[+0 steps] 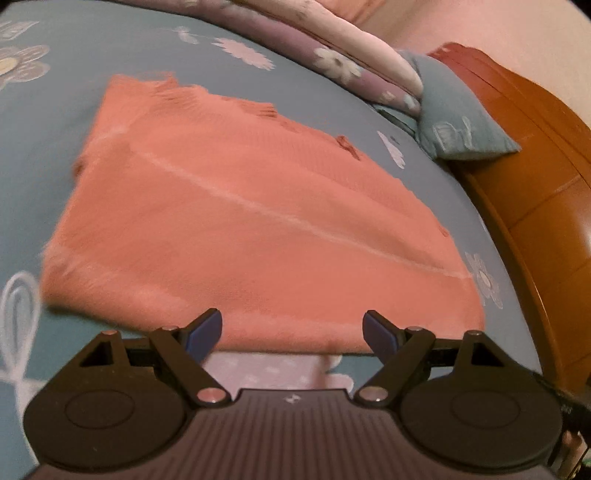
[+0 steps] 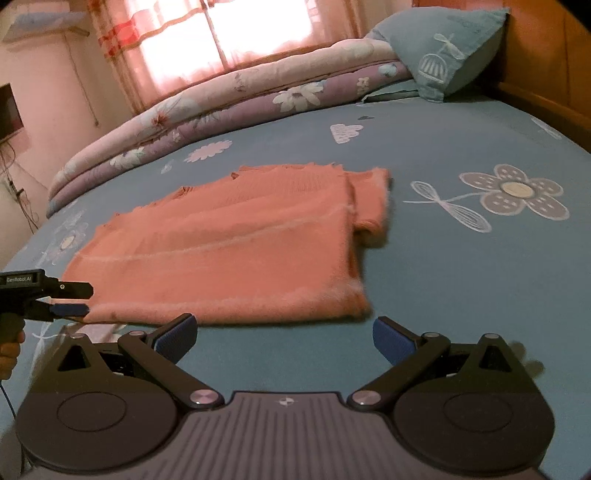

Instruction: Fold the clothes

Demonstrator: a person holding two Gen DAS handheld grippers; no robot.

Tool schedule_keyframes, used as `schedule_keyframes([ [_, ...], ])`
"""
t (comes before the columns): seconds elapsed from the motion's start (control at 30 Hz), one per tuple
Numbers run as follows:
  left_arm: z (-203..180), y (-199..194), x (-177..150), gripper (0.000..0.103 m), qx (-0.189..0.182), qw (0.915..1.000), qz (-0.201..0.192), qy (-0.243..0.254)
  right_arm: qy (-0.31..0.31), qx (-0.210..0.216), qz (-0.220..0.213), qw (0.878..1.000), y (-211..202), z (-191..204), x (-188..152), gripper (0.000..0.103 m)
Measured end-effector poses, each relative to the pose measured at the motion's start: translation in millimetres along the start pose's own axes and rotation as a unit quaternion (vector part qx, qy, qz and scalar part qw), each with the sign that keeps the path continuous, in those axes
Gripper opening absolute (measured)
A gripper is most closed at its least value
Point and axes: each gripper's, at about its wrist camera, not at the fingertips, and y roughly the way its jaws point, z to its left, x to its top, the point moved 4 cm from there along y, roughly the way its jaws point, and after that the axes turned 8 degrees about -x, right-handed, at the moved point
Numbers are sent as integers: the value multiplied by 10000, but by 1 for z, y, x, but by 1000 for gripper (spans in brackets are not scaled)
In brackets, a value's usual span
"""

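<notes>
A salmon-pink knitted garment (image 1: pixel 255 225) (image 2: pixel 229 247) lies flat and partly folded on the blue flowered bedsheet (image 2: pixel 443 277). Its sleeve is tucked at the far right side in the right wrist view. My left gripper (image 1: pixel 292 330) is open, its blue pads just at the garment's near hem, nothing between them. It also shows at the left edge of the right wrist view as the left gripper (image 2: pixel 72 300), beside the hem's left corner. My right gripper (image 2: pixel 284 334) is open just short of the near hem, over bare sheet.
A rolled floral quilt (image 2: pixel 207 122) lies along the far side of the bed. A blue pillow (image 2: pixel 443 48) leans on the wooden headboard (image 1: pixel 535 192). A curtained window (image 2: pixel 229 33) is behind. A hand (image 2: pixel 9 350) holds the left gripper's handle.
</notes>
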Motion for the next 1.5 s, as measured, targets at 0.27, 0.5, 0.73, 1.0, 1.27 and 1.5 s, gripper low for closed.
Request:
schedule_keyframes([
  [0.27, -16, -66, -28, 83, 501, 9980, -258, -278, 395, 215, -180, 9988, -31, -25, -2, 103],
  [0.5, -42, -97, -53, 83, 808, 9963, -262, -150, 686, 583, -335, 9954, -50, -39, -10, 103],
  [0.73, -61, -89, -39, 83, 779, 9953, -568, 96, 789, 663, -358, 9940, -66, -55, -18, 103],
  [1.0, -45, -57, 0, 83, 1206, 9905, -590, -291, 610, 547, -241, 9963, -78, -60, -15, 103],
  [1.27, -27, -34, 29, 83, 1217, 9897, -627, -415, 186, 498, -198, 9984, -91, -45, -8, 103],
  [1.5, 4, -15, 32, 83, 1676, 9838, -407, -480, -86, 458, -305, 9984, -106, -34, -8, 103],
])
